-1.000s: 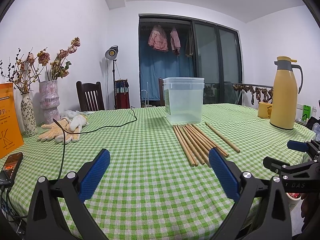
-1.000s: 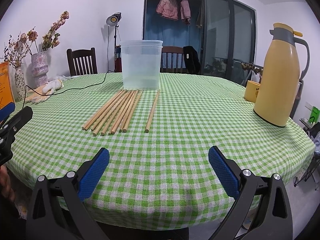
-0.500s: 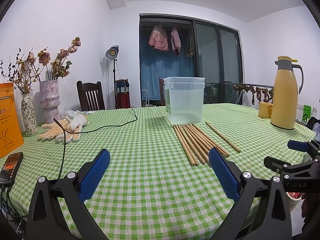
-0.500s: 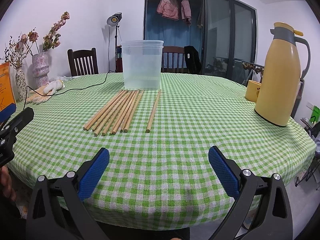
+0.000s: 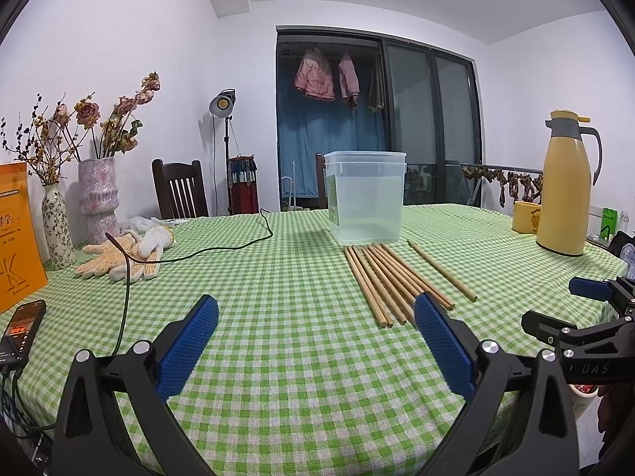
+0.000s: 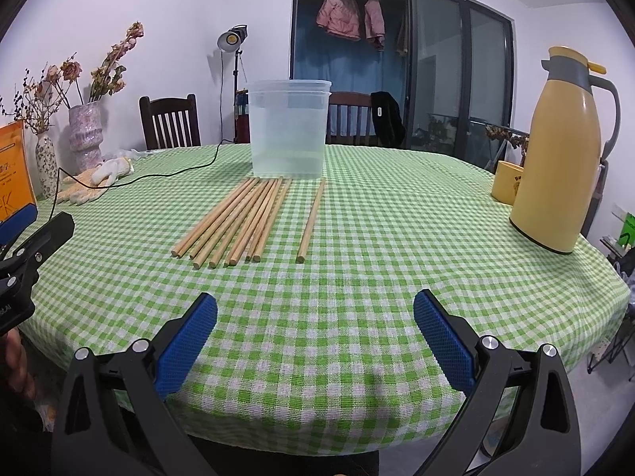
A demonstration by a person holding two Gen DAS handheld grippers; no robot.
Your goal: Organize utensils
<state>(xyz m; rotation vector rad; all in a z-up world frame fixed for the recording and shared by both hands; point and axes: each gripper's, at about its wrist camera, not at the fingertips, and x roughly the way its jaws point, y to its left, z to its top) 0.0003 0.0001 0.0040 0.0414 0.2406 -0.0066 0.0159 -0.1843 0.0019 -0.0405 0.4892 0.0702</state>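
Several wooden chopsticks [image 6: 242, 220] lie side by side on the green checked tablecloth [image 6: 357, 238], with one single chopstick [image 6: 311, 220] apart to their right. They also show in the left wrist view [image 5: 389, 277]. A clear plastic container [image 6: 287, 133] stands upright just behind them; it also shows in the left wrist view [image 5: 365, 196]. My right gripper [image 6: 315, 313] is open and empty over the table's near edge, short of the chopsticks. My left gripper [image 5: 315, 317] is open and empty, left of the chopsticks.
A yellow thermos jug [image 6: 555, 150] and a yellow cup [image 6: 504, 188] stand at the right. Work gloves [image 5: 123, 254], a black cable [image 5: 222, 248], two vases [image 5: 97, 198], an orange book [image 5: 18, 234] and a phone [image 5: 22, 329] are at the left. Chairs stand behind the table.
Both grippers have crept slightly forward toward the chopsticks; both stay open. Nothing on the table has moved.
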